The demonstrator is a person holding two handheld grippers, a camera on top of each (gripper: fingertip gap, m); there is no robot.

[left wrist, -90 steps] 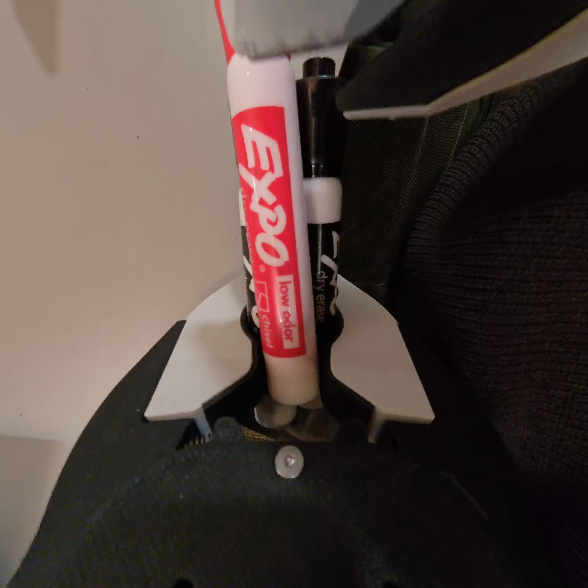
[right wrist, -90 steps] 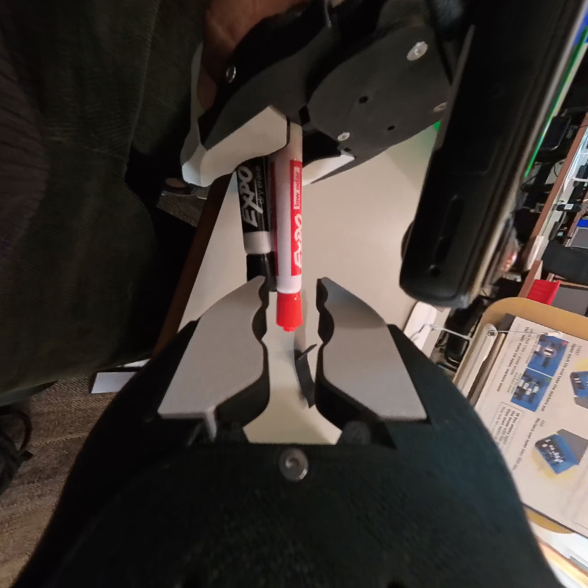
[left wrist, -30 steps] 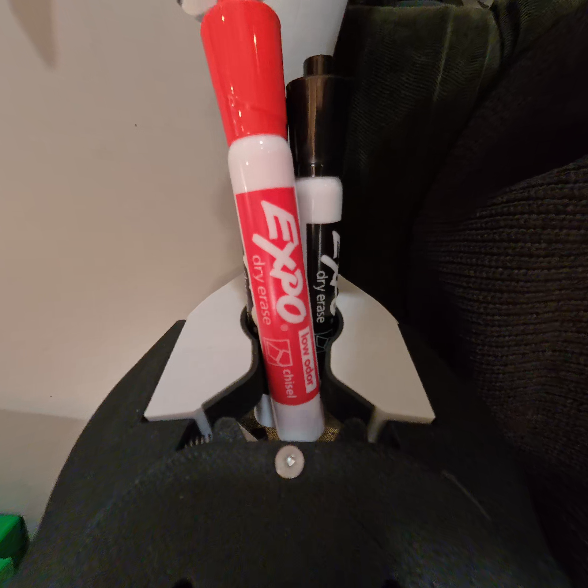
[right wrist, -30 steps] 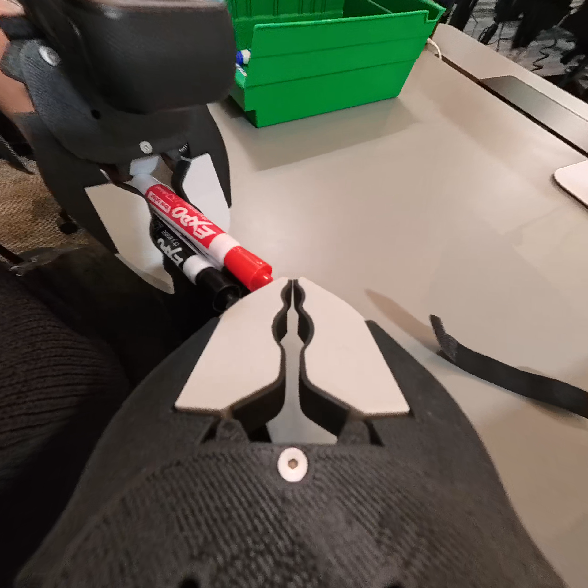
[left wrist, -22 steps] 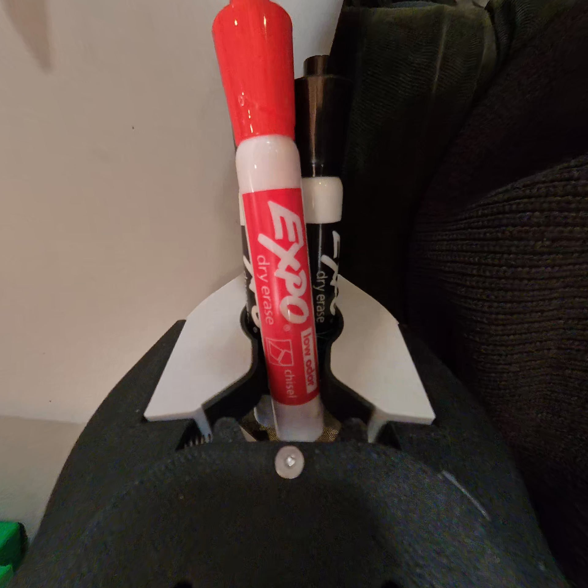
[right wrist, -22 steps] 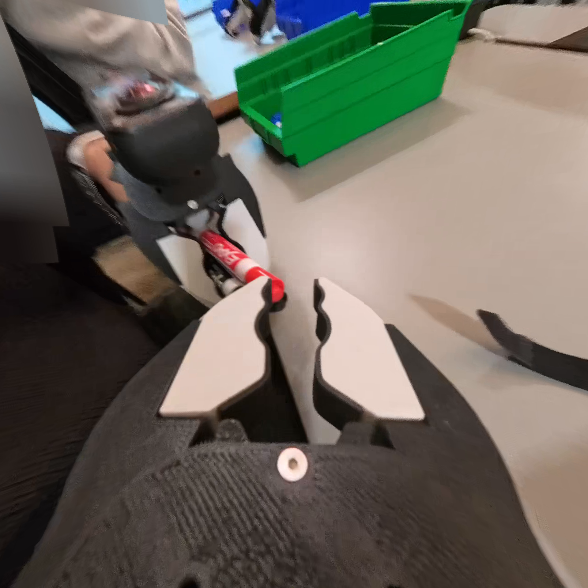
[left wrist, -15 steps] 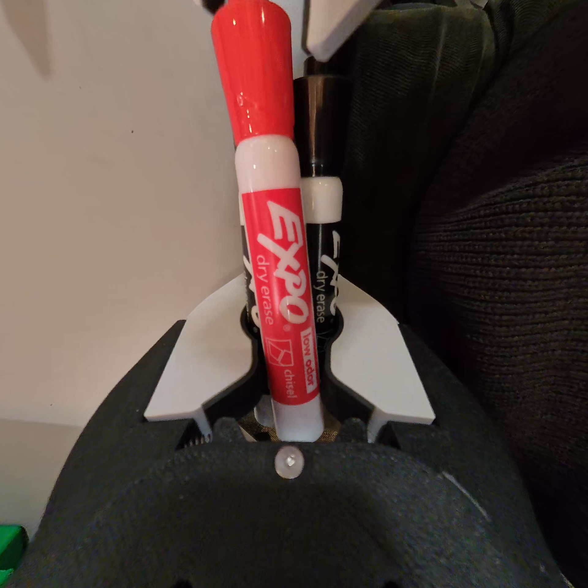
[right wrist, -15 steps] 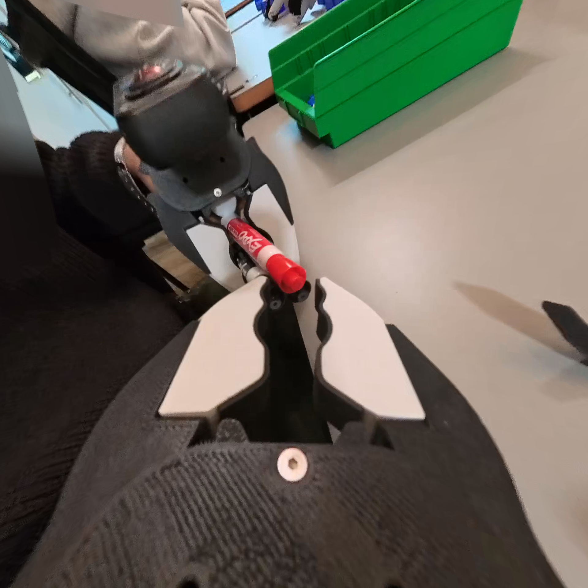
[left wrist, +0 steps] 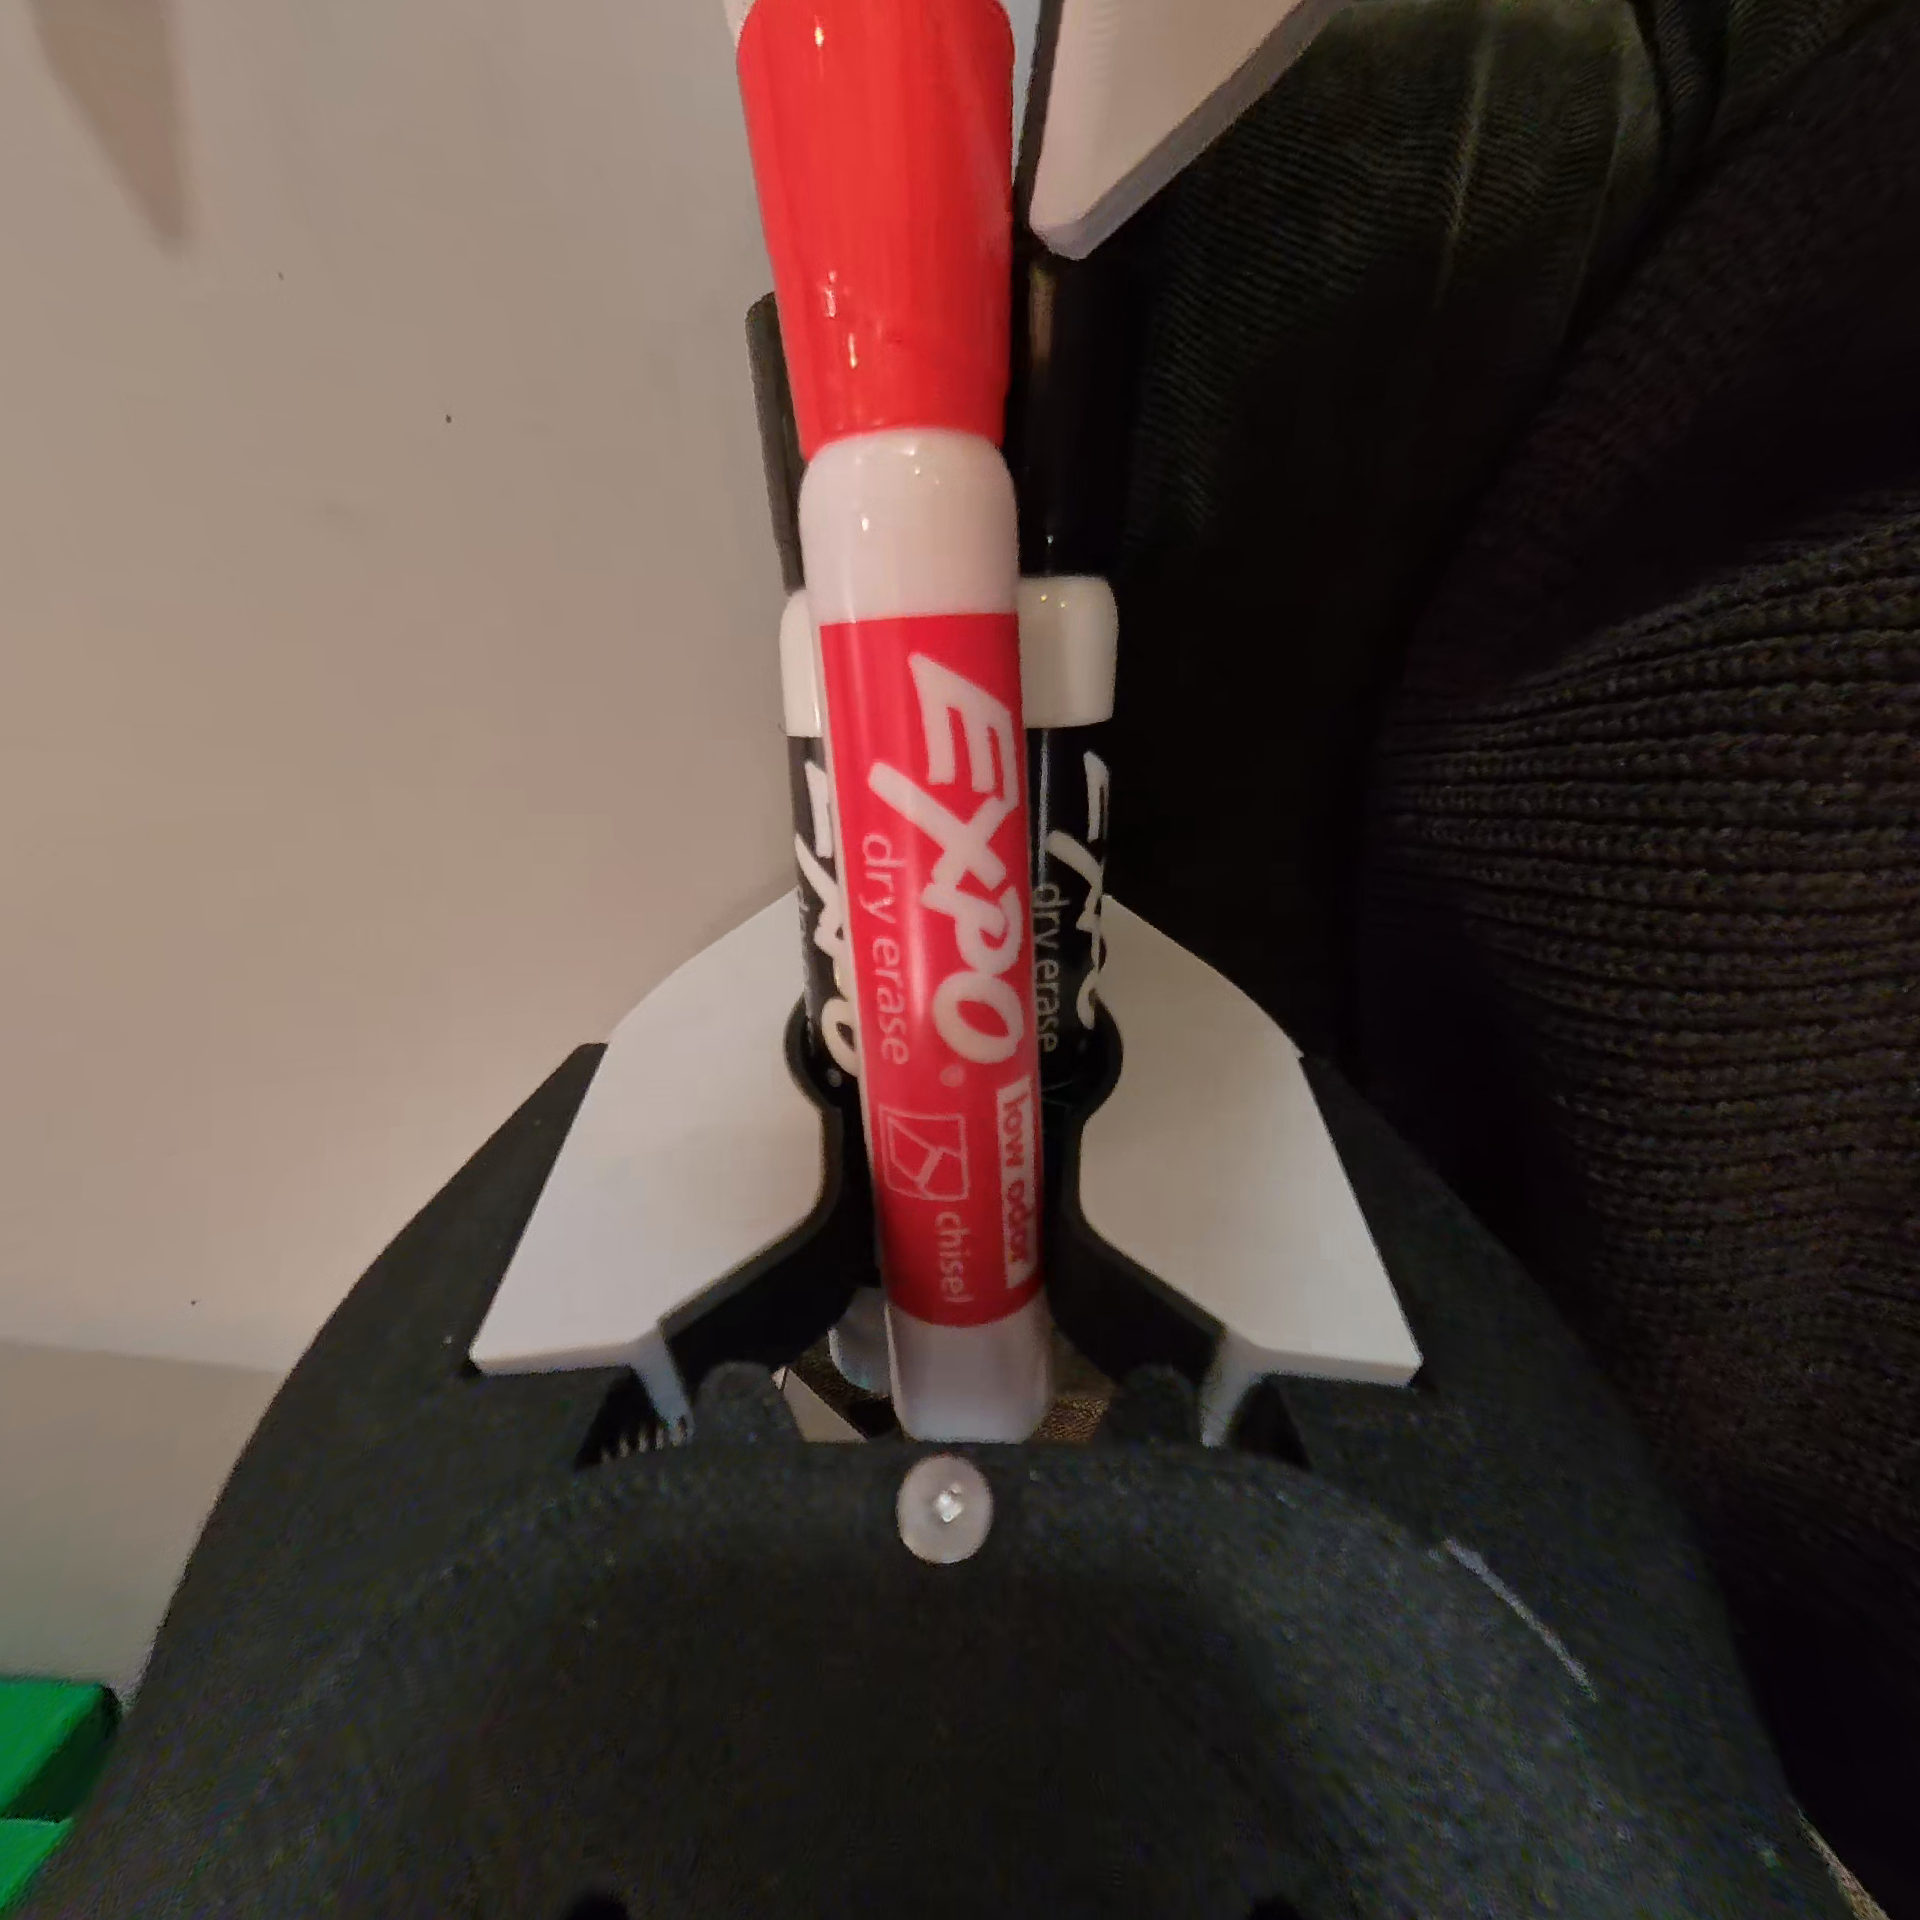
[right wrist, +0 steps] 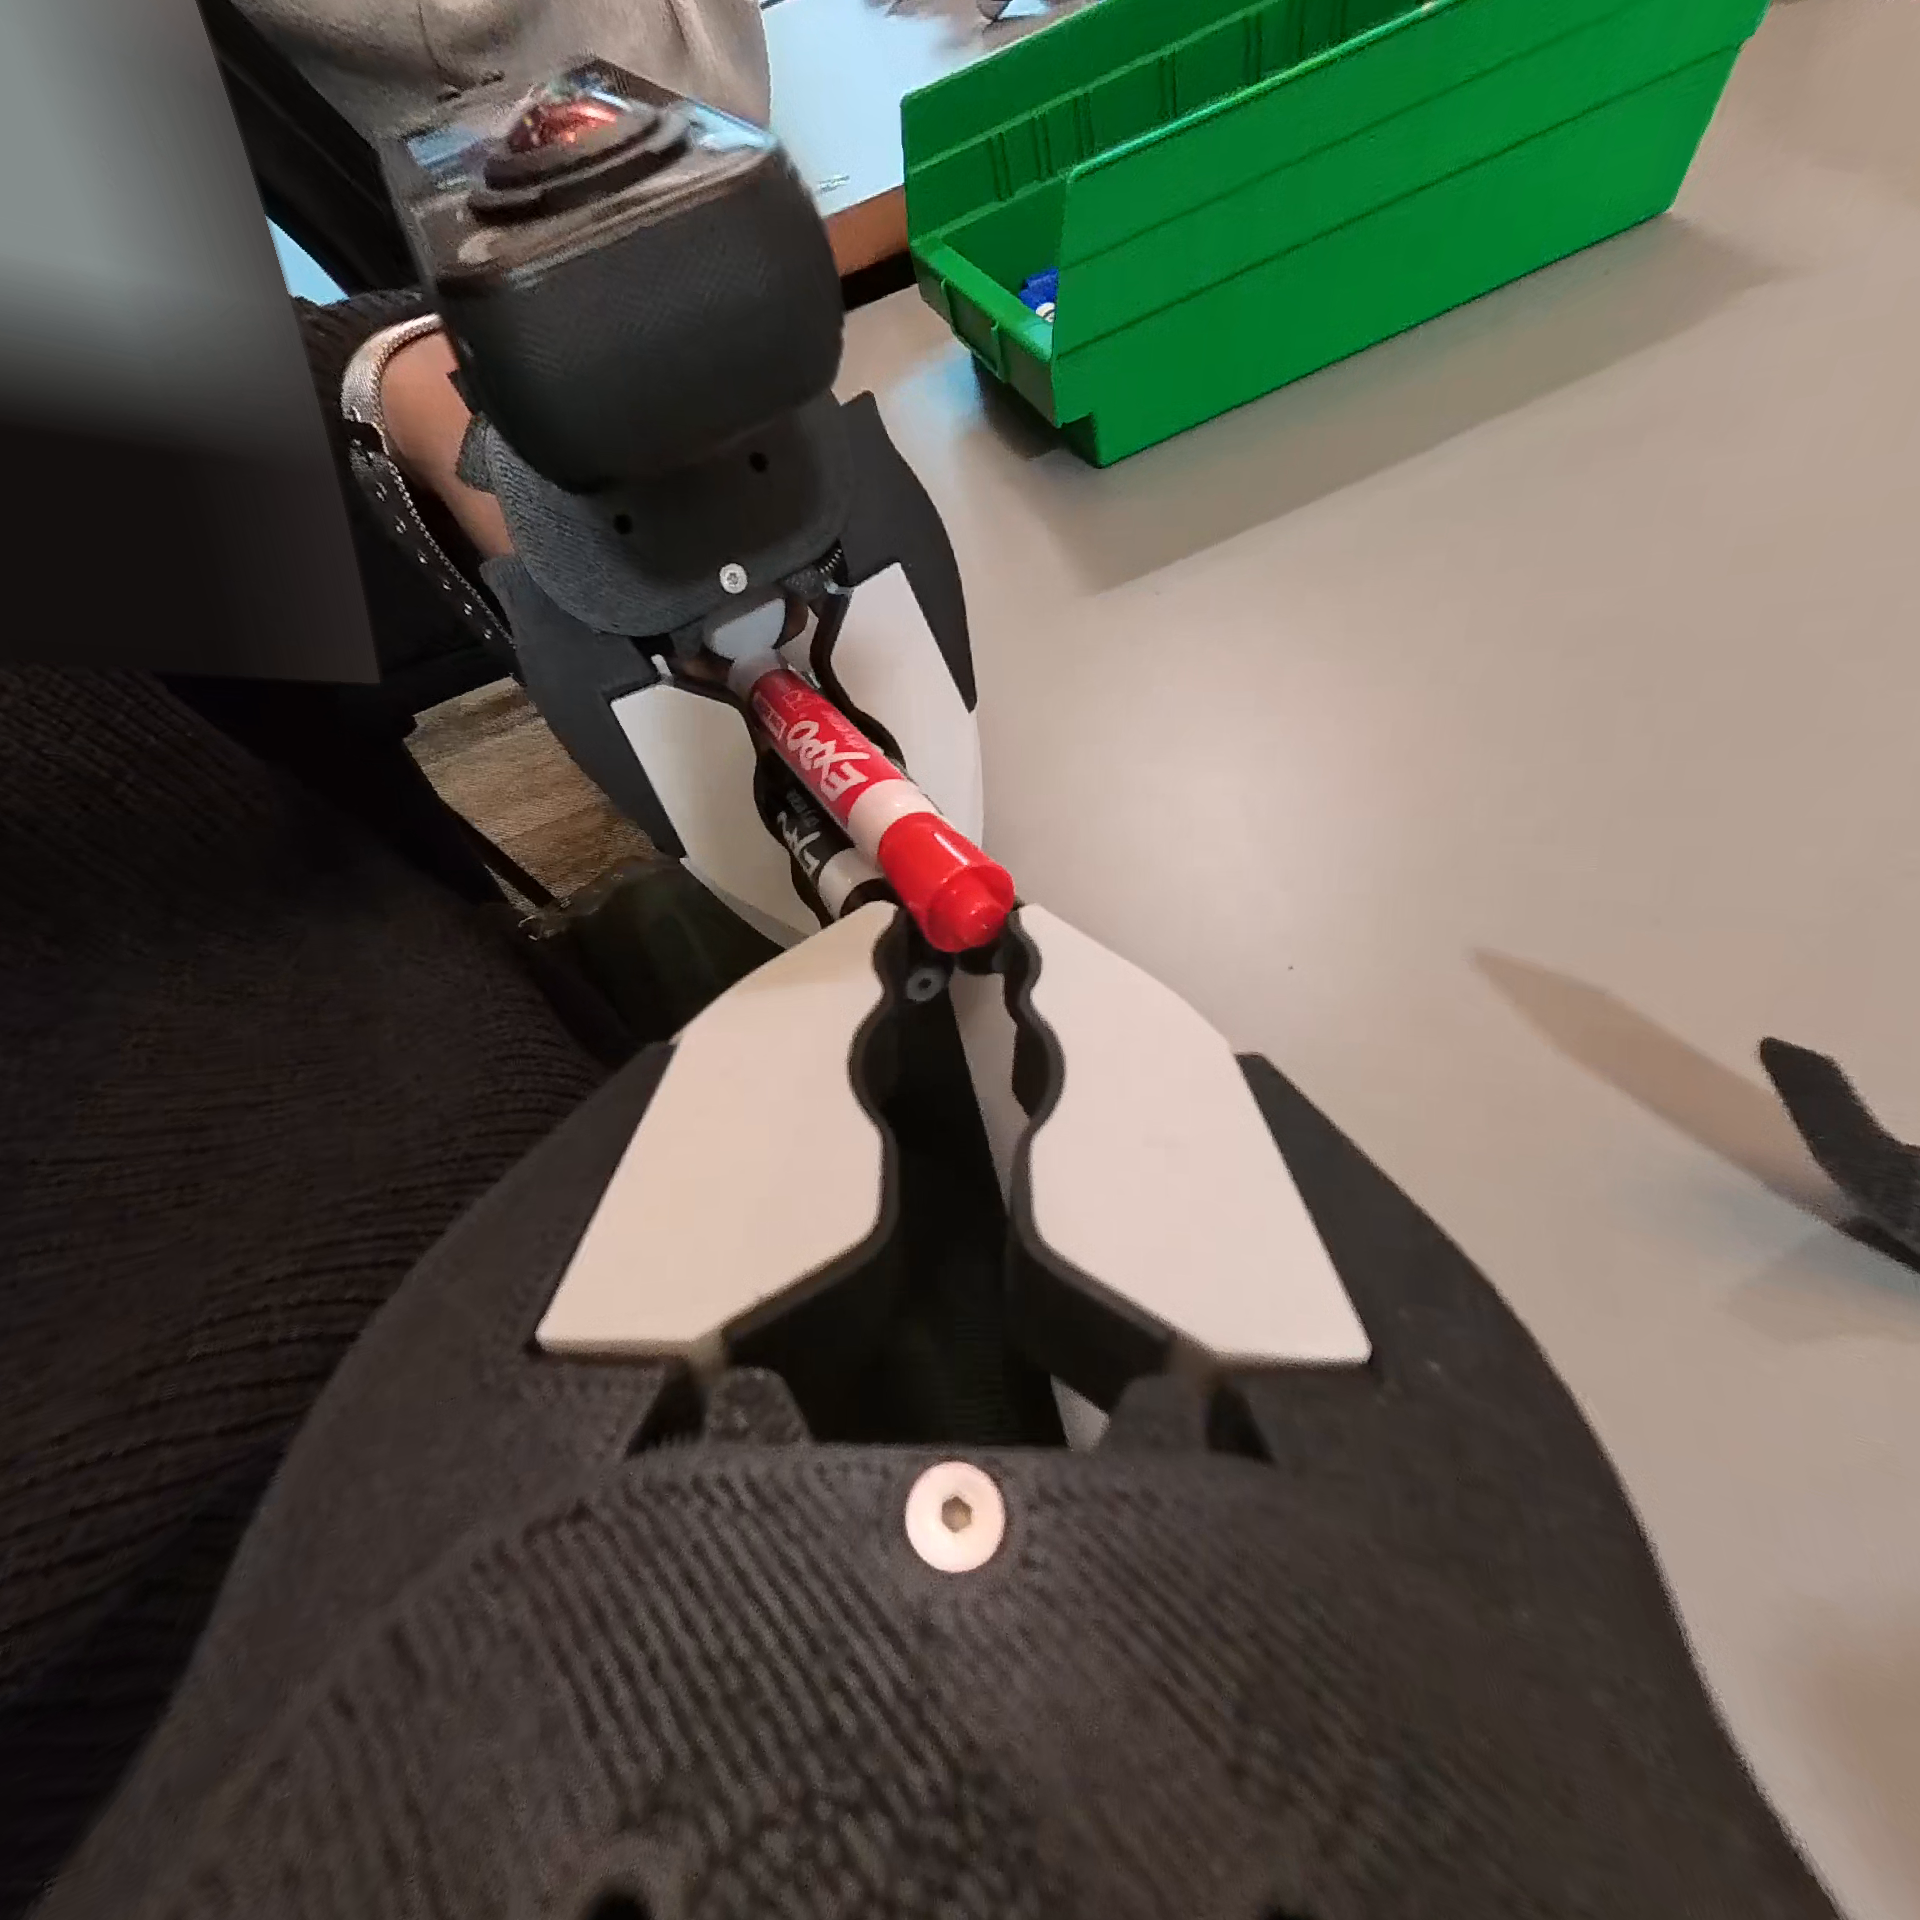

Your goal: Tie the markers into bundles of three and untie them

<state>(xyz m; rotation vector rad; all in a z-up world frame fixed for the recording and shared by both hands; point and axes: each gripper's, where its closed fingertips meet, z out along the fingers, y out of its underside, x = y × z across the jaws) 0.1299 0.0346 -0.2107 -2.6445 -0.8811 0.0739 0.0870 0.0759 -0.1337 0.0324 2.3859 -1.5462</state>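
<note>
Red-capped marker [left wrist: 914, 831] and black marker [left wrist: 1070, 790] sit clamped together in the left tongs [left wrist: 951, 997]. Only the right wrist view shows the right tongs [right wrist: 956, 935], slightly parted around both cap ends, gripping neither visibly, and a green bin [right wrist: 1299, 208] far on the grey surface [right wrist: 1455, 675].

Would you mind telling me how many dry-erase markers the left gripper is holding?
2: a red-capped white marker lies on top between the left gripper fingers, and a black-capped marker sits directly beneath it. More may be hidden underneath.
</note>
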